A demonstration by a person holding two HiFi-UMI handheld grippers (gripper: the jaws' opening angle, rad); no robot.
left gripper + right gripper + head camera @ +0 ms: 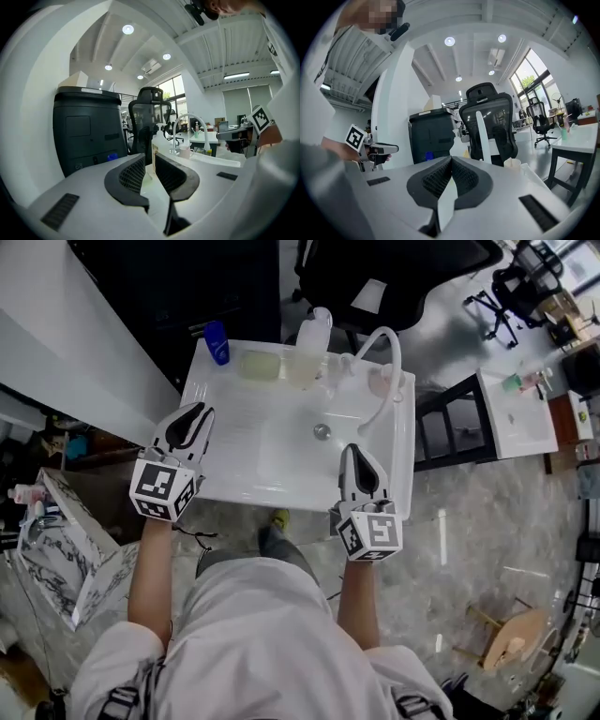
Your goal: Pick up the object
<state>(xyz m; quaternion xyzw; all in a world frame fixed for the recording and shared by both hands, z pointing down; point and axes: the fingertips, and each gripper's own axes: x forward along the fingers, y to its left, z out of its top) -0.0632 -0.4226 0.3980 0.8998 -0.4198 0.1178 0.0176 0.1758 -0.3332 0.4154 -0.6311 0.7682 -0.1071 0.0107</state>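
Revealing jaws, gripper views show left hand-held gripper (150, 157) parted, right hand-held gripper (451, 160) closed.

Bright ceiling lights (128, 29), fisheye-warped edges darkly vignetted.

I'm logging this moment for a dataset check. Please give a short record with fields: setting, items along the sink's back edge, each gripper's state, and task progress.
setting: white sink with curved faucet; a person stands at its front
back edge: small blue container, white pump bottle, cup
left gripper: at the sink's front left, jaws slightly apart, nothing between them
right gripper: at the sink's front right, jaws together, empty
progress: nothing picked up yet
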